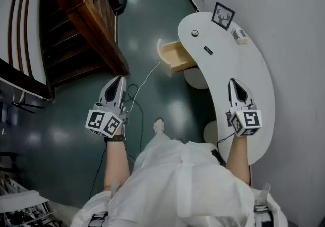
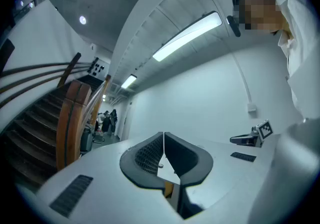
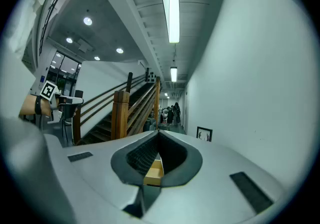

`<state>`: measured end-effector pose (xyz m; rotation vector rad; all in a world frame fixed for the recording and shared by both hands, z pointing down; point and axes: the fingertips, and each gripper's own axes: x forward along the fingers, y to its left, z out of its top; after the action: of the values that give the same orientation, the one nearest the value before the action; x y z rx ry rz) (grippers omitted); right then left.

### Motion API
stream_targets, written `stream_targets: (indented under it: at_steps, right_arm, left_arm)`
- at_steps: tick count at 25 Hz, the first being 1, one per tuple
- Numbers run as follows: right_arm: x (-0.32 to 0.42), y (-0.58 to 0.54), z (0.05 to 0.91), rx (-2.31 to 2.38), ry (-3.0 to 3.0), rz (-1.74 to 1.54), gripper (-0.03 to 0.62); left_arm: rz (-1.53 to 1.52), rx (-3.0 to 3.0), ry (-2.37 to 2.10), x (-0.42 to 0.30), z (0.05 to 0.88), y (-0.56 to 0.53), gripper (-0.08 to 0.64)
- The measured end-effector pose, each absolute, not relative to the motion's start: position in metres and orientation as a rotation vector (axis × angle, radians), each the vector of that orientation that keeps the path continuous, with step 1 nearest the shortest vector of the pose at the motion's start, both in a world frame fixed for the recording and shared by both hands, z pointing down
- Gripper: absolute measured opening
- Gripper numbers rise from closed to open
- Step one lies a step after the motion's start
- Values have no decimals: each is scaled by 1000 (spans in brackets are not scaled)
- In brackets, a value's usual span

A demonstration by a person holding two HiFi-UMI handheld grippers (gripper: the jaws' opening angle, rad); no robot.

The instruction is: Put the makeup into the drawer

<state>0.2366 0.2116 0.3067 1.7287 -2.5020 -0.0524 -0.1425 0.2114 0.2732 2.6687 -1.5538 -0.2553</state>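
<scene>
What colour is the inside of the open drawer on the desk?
Light tan wood. The drawer shows best in the head view.

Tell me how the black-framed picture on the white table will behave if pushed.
The framed picture stands propped upright at the white table's far end, so a push near its top would probably tip it rather than slide it. Its thin black frame looks rigid and likely light. Glazing cannot be told; if present, a fall might crack it.

Cool even indoor light, ceiling strip glaring, glossy floor showing soft reflections, stairs dim, gripper views fisheye-bent with dark vignetted corners.
</scene>
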Motion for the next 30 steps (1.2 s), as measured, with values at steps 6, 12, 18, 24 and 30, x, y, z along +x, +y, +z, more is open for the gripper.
stream_targets:
  at_steps: [6, 12, 18, 24, 30]
  right_arm:
    - [242, 213, 304, 1724, -2501, -61, 9]
    - [246, 214, 305, 1720, -2501, -61, 9]
    - [253, 216, 301, 1753, -2506, -62, 9]
    - [258, 213, 297, 1794, -2558, -31, 9]
    - [256, 210, 300, 1771, -2577, -12, 9]
  left_arm:
    - [-254, 2674, -1552, -138, 273, 214, 21]
    - [-253, 2680, -1541, -132, 273, 214, 21]
    - [-247, 2686, -1524, -127, 274, 214, 21]
    - [-239, 2678, -1528, -127, 274, 213, 21]
    - [-229, 2674, -1533, -128, 277, 212, 21]
